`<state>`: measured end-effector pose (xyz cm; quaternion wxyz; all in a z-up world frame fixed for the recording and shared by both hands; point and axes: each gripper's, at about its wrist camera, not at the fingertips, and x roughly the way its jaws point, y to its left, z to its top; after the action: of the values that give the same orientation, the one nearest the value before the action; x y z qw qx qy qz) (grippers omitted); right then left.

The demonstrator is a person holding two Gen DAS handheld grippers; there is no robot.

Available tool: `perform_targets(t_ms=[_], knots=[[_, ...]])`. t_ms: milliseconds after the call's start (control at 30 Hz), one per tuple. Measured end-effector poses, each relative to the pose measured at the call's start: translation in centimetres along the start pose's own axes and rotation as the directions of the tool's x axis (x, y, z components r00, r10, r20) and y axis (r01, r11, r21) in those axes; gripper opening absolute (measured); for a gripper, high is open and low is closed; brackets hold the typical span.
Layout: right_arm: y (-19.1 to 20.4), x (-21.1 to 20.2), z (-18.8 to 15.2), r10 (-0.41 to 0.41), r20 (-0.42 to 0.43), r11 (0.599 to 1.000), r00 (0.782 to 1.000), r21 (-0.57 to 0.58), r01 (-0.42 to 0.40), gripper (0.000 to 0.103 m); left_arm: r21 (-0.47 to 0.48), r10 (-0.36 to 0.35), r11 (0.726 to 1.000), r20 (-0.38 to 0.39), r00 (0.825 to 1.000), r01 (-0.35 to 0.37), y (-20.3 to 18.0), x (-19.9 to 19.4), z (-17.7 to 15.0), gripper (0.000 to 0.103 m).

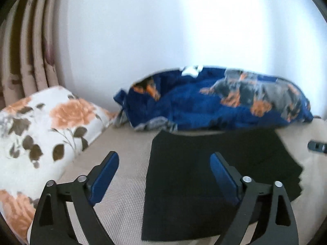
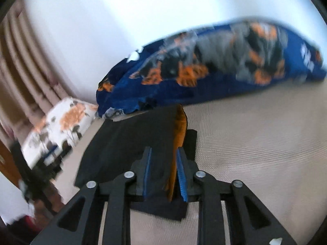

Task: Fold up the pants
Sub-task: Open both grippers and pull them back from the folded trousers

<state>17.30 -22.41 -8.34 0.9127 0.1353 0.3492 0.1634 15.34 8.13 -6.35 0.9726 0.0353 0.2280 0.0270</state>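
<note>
Black pants (image 1: pixel 214 183) are being left folded on the beige bed (image 1: pixel 122 163) before a blue blanket (image 1: pixel 204 106), the left gripper (image 1: pixel 164 175) spread wide, the right gripper (image 2: pixel 163 175) parted around a raised fold.

Bright white wall (image 1: pixel 143 30), pleated beige curtain (image 1: pixel 30 51), beige woven bed surface (image 2: pixel 255 143).

In front of me is the bed (image 1: pixel 122 155), covered in a beige, finely woven sheet. The black pants (image 1: pixel 204 173) lie folded flat on it, near the middle. Behind them, along the wall, a blue blanket (image 1: pixel 214 102) with orange and grey print sits bunched on the sheet, its front edge just beside the pants. At the left end rests a white pillow (image 1: pixel 40 126) with orange flowers.
</note>
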Motion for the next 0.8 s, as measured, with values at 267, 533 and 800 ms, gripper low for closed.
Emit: perform_targets(t_ms=[267,533,800], knots=[[4.6,-5.1,-2.5,-0.002,0.015,0.997,1.0,-0.083,0.003,0.035,-0.025,0.022,0.999,0.057,0.998,-0.02,-1.4,-7.5,2.5,0.103],[8.1,-9.5,-3.5,0.04,0.045,0.992,0.998,-0.118,-0.034,0.035,-0.015,-0.028,0.999,0.079,0.996,0.029,-2.0,-13.9,4.2,0.103],[10.4,-13.0,-4.1,0.04,0.081,0.989,0.996,-0.148,-0.028,0.041,-0.002,-0.094,0.995,0.117,0.989,0.095,-2.3,-18.4,3.7,0.103]])
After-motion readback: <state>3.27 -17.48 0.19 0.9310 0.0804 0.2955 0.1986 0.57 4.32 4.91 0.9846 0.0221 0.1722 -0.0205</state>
